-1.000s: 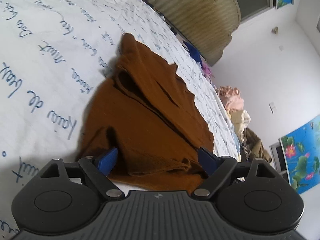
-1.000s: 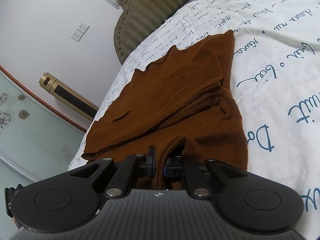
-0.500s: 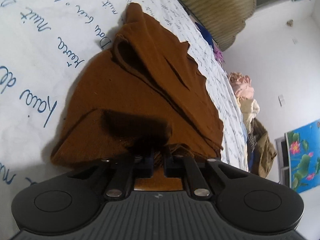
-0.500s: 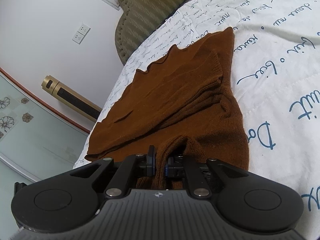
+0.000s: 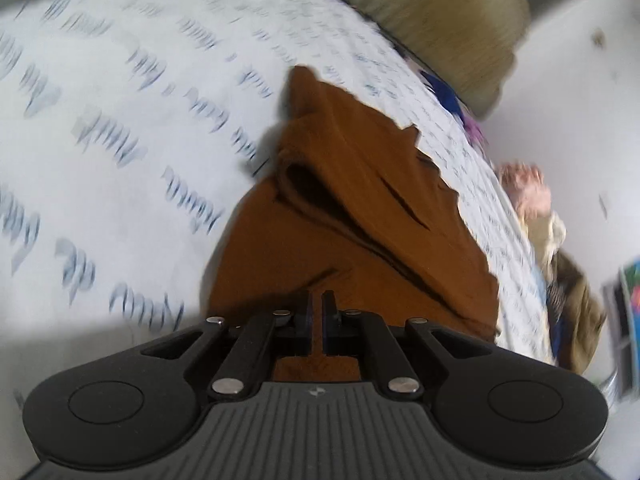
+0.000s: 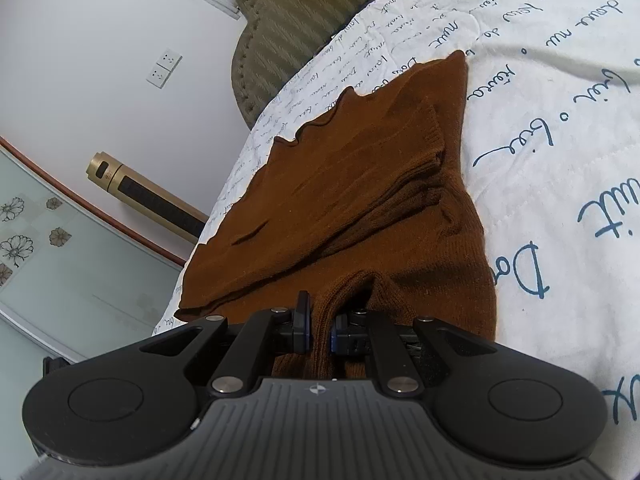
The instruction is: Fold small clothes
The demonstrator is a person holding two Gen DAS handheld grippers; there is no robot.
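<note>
With the left gripper point(image 5: 318, 312) newly pinched onto the near hem of the brown knit top point(image 6: 360, 184) on the script-printed bedspread point(image 6: 560, 128), matching the right gripper point(image 6: 318, 322), a two-handed fold looks imminent.

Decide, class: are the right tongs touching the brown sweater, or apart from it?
Touching. The right wrist view shows the right tongs shut on a raised fold of the brown sweater, knit bunched between both fingers.

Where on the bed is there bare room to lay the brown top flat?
Bare quilt lies right of the brown top in the right view. It is crowded past the far edge: headboard and clothes pile.
</note>
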